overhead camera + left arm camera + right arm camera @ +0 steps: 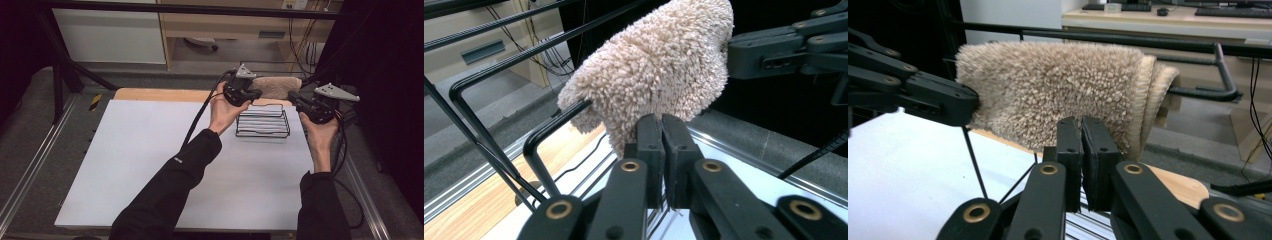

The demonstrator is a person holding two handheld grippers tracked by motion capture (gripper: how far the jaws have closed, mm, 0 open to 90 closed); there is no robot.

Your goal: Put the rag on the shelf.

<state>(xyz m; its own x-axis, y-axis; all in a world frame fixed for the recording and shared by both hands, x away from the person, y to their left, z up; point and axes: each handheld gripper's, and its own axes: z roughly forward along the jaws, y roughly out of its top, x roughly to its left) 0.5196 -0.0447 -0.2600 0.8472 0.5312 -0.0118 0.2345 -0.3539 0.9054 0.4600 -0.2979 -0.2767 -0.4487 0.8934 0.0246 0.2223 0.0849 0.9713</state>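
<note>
A beige fluffy towel (pixel 277 86) lies rolled over the top rail of a black wire rack (pixel 262 125) at the back right of the table. My left gripper (pixel 256 93) meets the towel's left end and my right gripper (pixel 292 96) meets its right end. In the left gripper view the jaws (pixel 661 120) are pressed together at the lower edge of the towel (pixel 659 65), with the right gripper (pixel 730 50) at the far end. In the right gripper view the jaws (pixel 1081 122) are likewise together against the towel (pixel 1058 85), and the left gripper (pixel 973 105) touches its other end.
The rack stands on a white sheet (pixel 150 165) that covers the table, with a wooden strip (pixel 160 94) along its far edge. A black frame bar (pixel 200 9) crosses overhead at the back. Cables trail from both grippers. Metal rails (pixel 30 170) run along the table's sides.
</note>
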